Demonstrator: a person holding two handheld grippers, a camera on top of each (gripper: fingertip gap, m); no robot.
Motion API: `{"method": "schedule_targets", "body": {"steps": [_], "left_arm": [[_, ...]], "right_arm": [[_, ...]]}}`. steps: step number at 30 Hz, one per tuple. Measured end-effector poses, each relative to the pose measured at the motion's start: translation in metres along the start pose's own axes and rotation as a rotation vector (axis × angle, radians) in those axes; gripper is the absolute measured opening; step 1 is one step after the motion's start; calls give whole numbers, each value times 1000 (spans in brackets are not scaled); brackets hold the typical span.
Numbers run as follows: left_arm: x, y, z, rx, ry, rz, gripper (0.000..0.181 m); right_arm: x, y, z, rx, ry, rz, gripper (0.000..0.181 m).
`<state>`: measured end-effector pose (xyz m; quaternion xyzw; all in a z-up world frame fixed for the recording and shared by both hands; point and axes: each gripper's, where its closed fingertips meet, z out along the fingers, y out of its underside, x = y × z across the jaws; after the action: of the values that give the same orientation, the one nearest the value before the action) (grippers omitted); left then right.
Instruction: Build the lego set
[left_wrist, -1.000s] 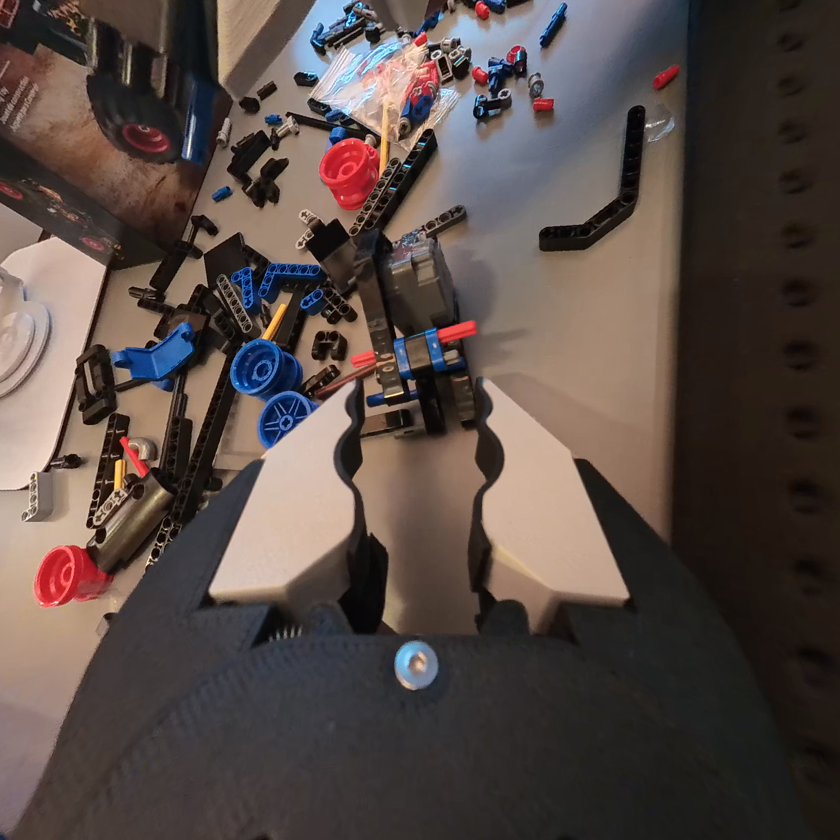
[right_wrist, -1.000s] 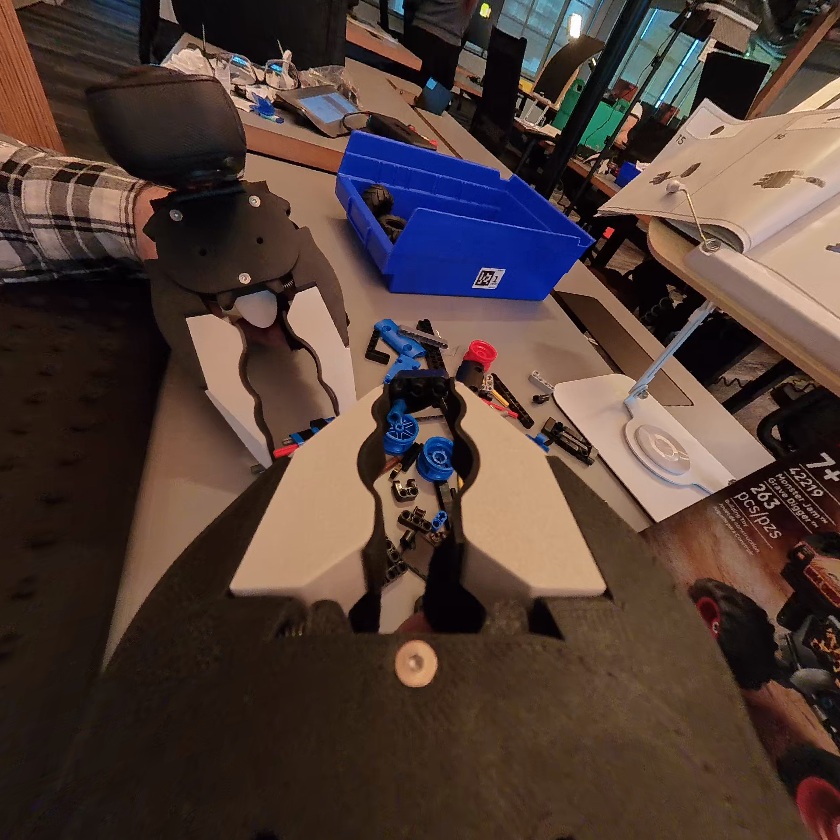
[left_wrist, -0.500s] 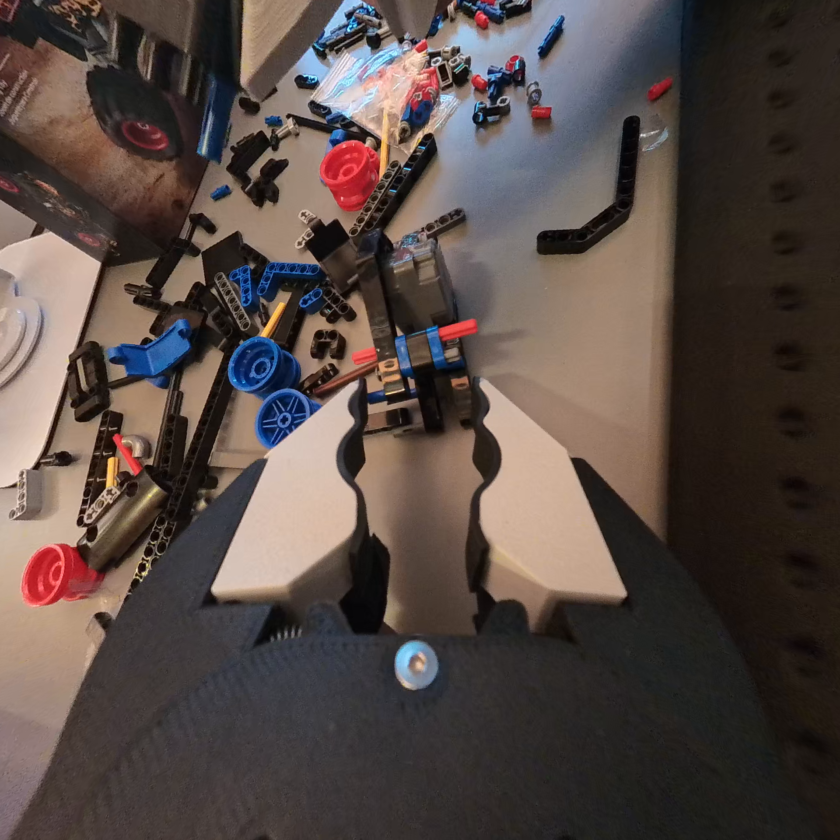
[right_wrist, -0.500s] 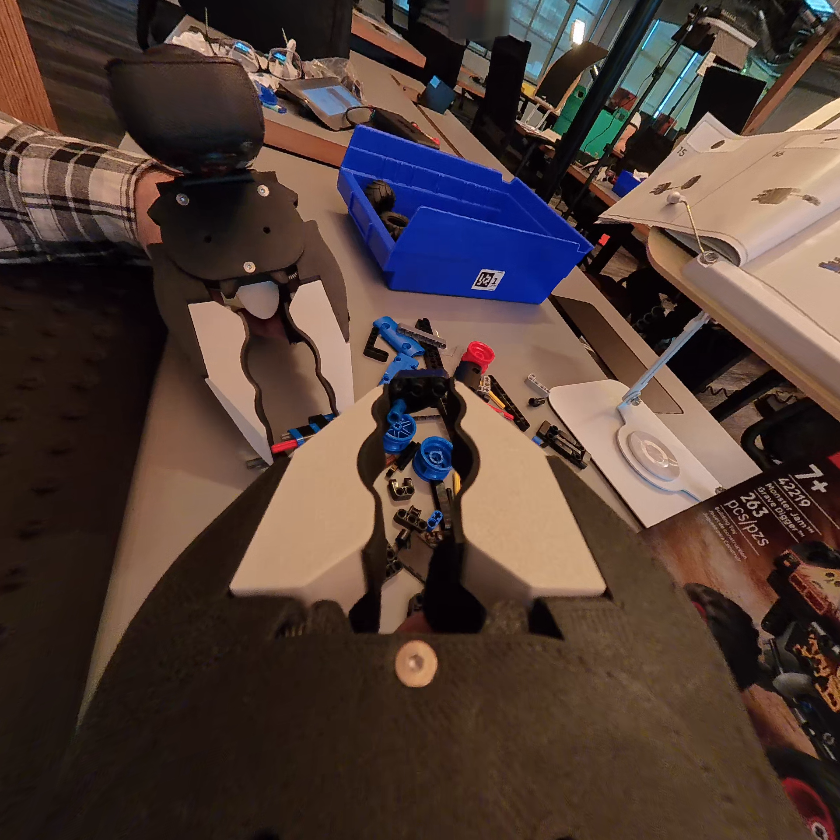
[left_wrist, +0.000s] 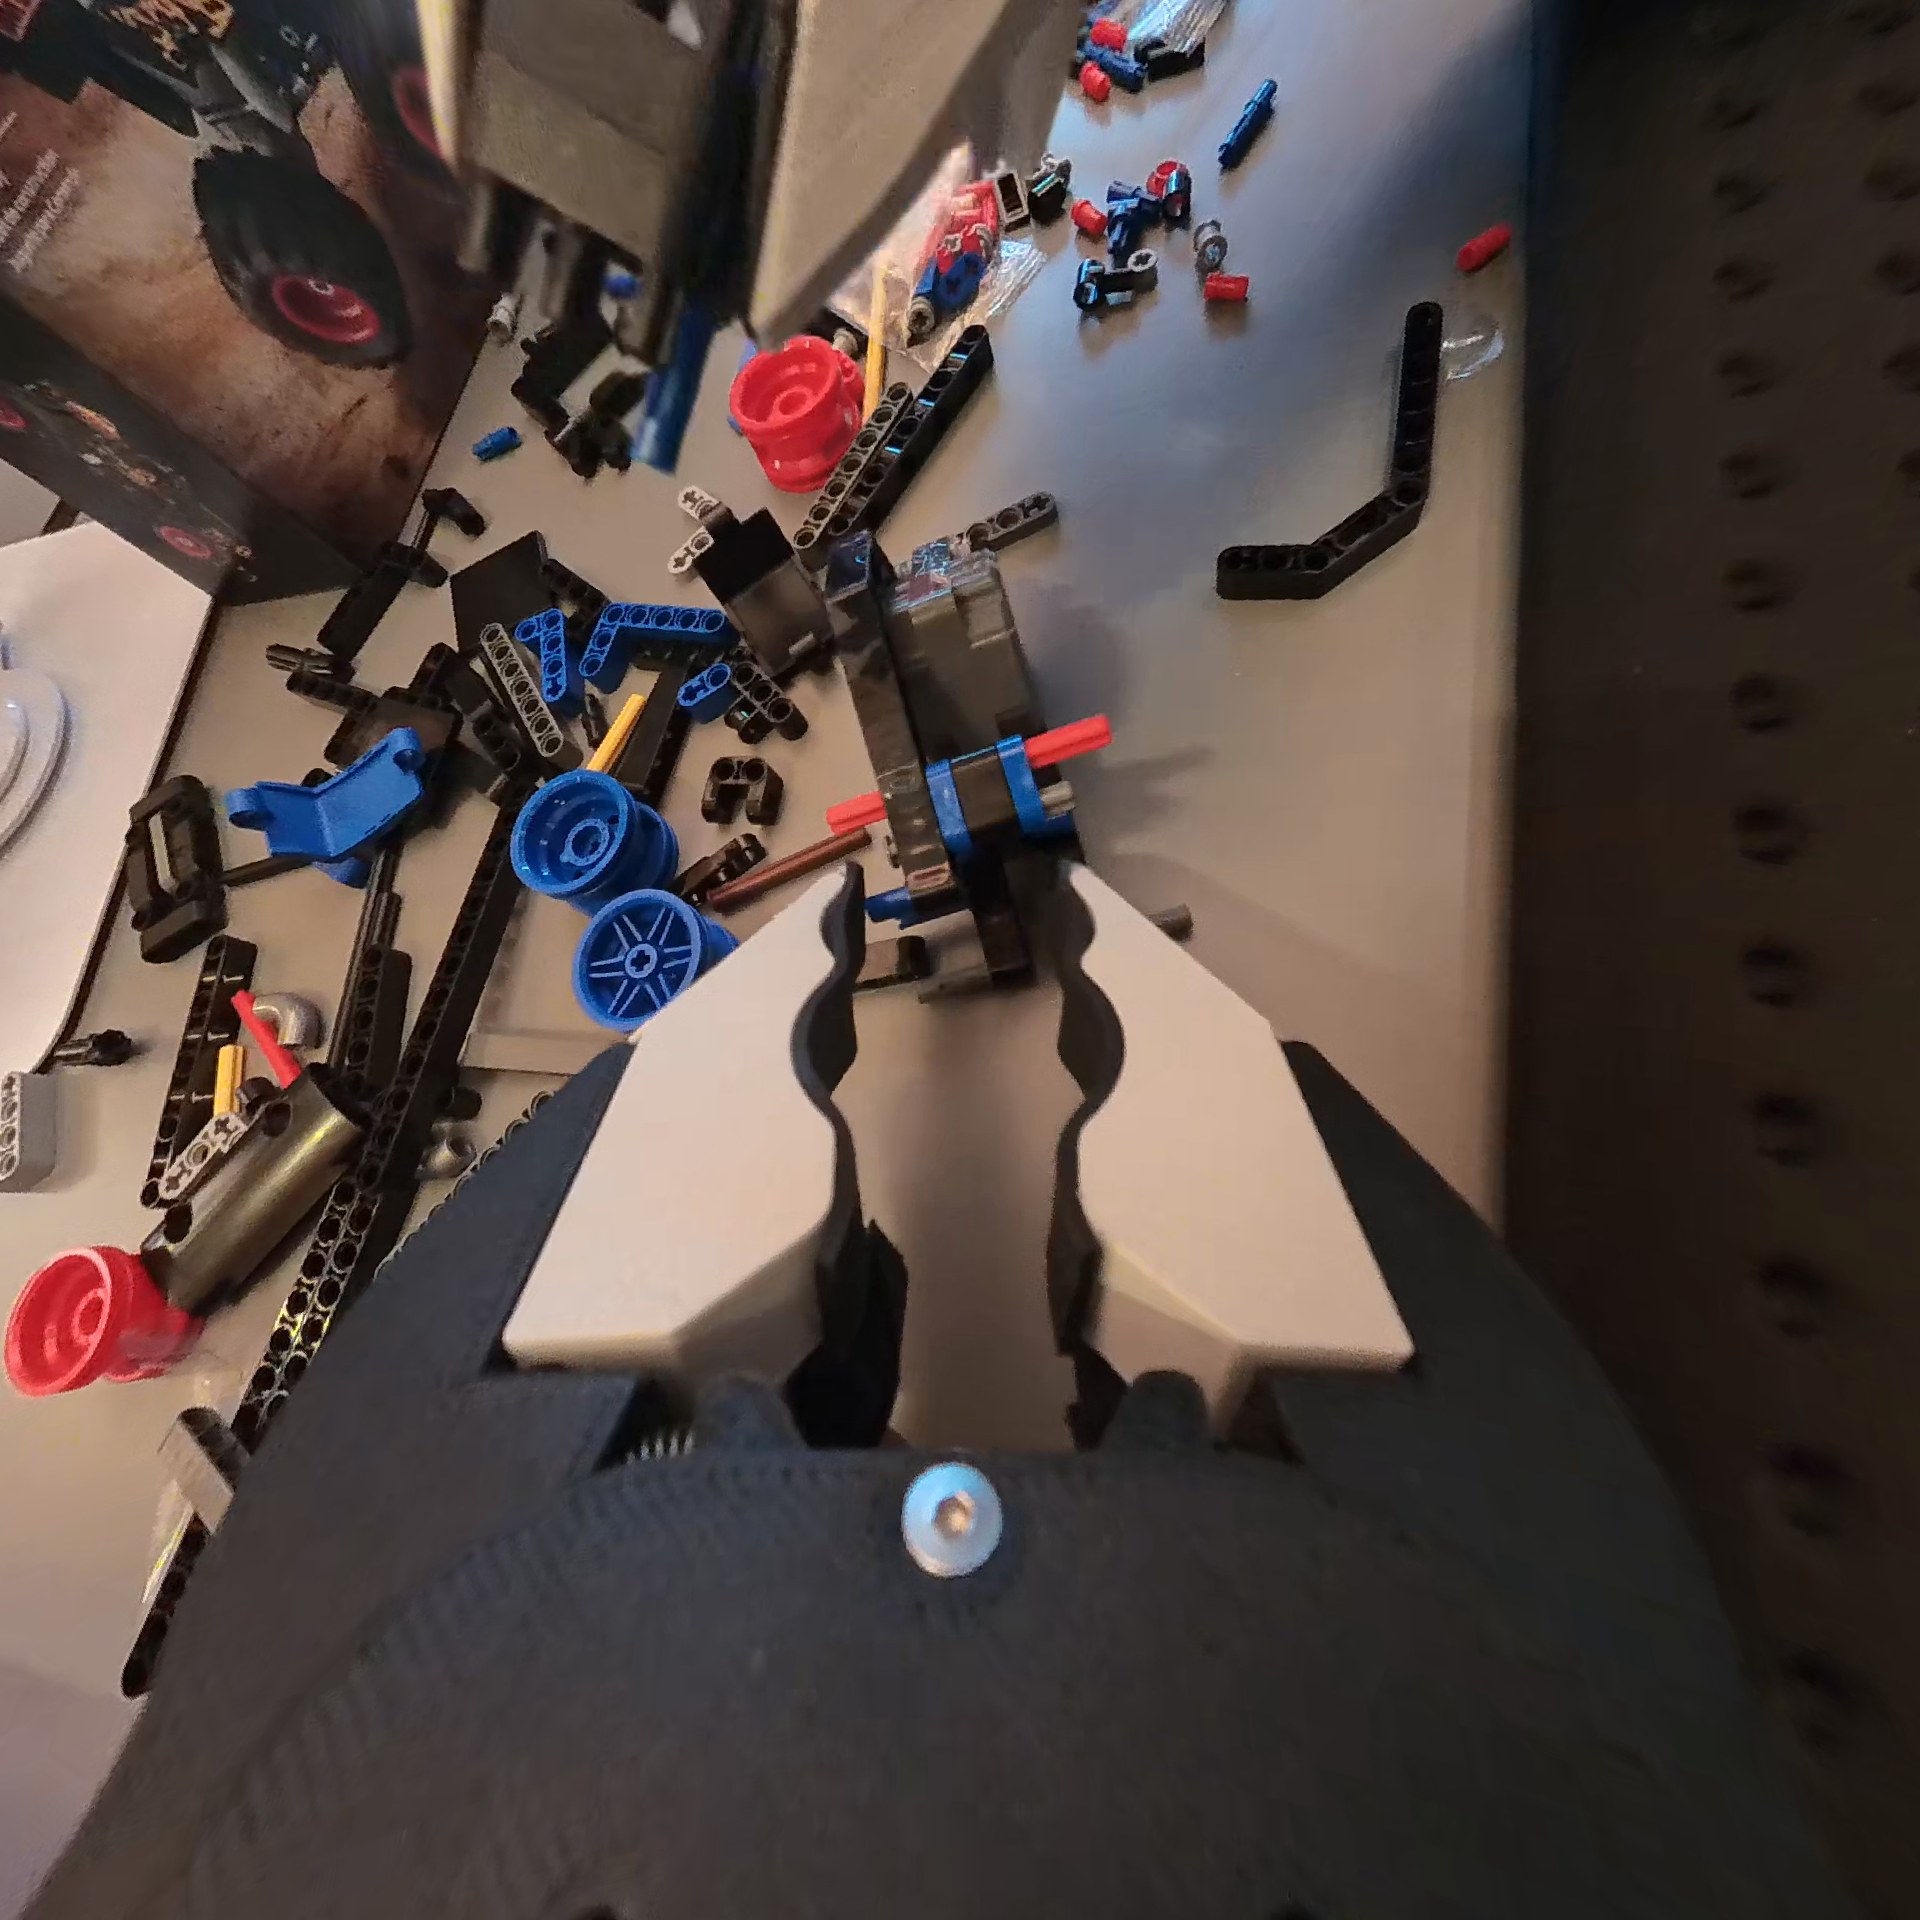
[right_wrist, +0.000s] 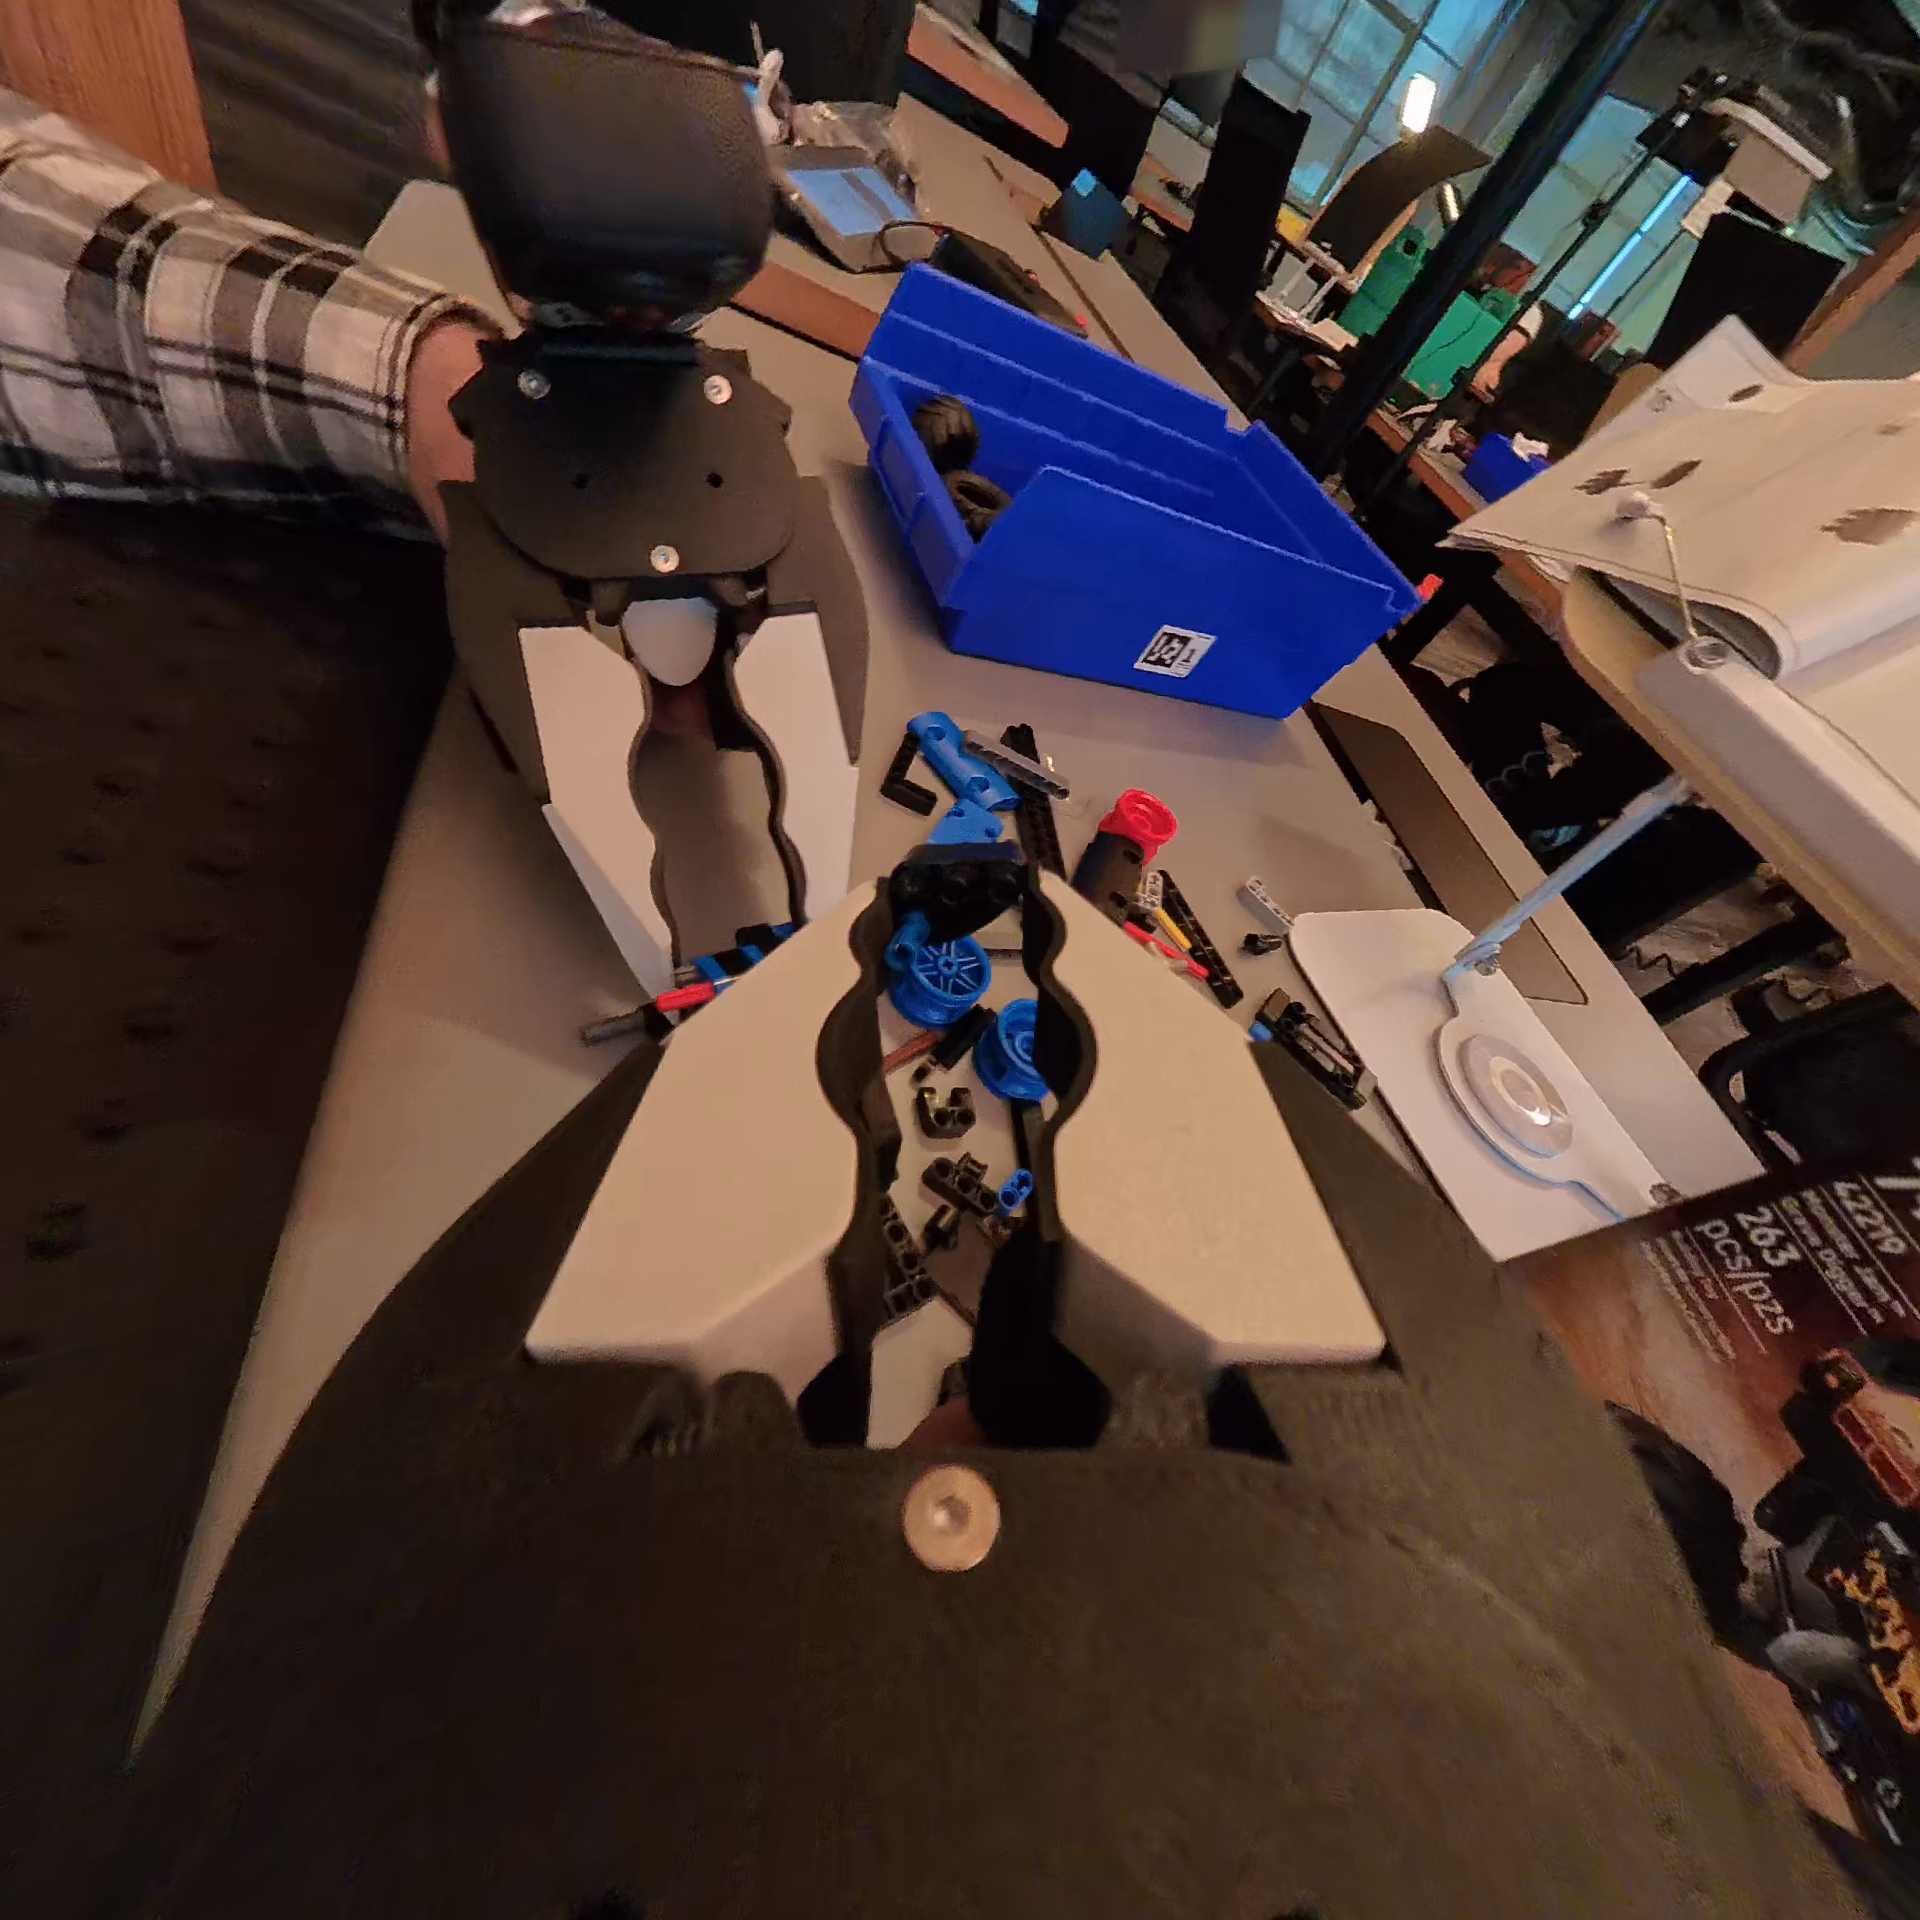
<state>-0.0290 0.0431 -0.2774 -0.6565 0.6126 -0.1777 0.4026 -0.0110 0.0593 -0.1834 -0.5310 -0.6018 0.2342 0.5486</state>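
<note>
Left wrist view shows the left tongs (left_wrist: 961, 899) spread apart, their fingertips on either side of the near end of a partly built assembly (left_wrist: 956, 748) of black, grey and blue pieces with a red axle (left_wrist: 1070, 740) through it. Whether the fingertips touch it cannot be told. The assembly lies on the grey table (left_wrist: 1299, 831), toward the table's right edge, beside a dark padded surface (left_wrist: 1714, 935).

Loose parts are scattered over the table left of the assembly: two blue wheel hubs (left_wrist: 592, 836), a red hub (left_wrist: 795, 405), a blue bracket (left_wrist: 332, 795), long black beams (left_wrist: 416, 1101) and a second red hub (left_wrist: 78, 1320) near the left edge. A black angled beam (left_wrist: 1361, 499) lies alone toward the right edge. The set's box (left_wrist: 208, 312) sits at the far left corner.

Right wrist view shows the right tongs (right_wrist: 961, 894) closed on a small black piece (right_wrist: 956, 888) at their tips, held above the blue hubs (right_wrist: 940, 977). Across from them the left tongs (right_wrist: 717, 925) point down at the assembly (right_wrist: 727, 961), held by a person's arm in a plaid sleeve (right_wrist: 187, 353). A blue bin (right_wrist: 1122, 561) with black tyres (right_wrist: 945, 426) stands at the far side of the table, and a white stand base (right_wrist: 1475, 1070) rests near its right edge.
</note>
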Motion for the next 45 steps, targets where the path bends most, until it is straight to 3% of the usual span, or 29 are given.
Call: {"method": "schedule_targets", "body": {"steps": [9, 16, 26, 38, 45], "left_arm": [[-1, -2, -4, 20, 1, -13, 40], [-4, -17, -19, 124, 20, -87, 44], [7, -6, -2, 42, 63, -67, 55], [5, -9, 2, 48, 51, -74, 32], [5, -9, 2, 54, 64, -89, 35]], "right_arm": [[-17, 13, 5, -81, -44, -121, 21], [-19, 17, 5, -105, -20, -205, 22], [-28, 26, 6, -159, -29, -303, 22], [-38, 37, 8, -232, -42, -412, 22], [-40, 40, 11, -281, -13, -513, 22]]}}
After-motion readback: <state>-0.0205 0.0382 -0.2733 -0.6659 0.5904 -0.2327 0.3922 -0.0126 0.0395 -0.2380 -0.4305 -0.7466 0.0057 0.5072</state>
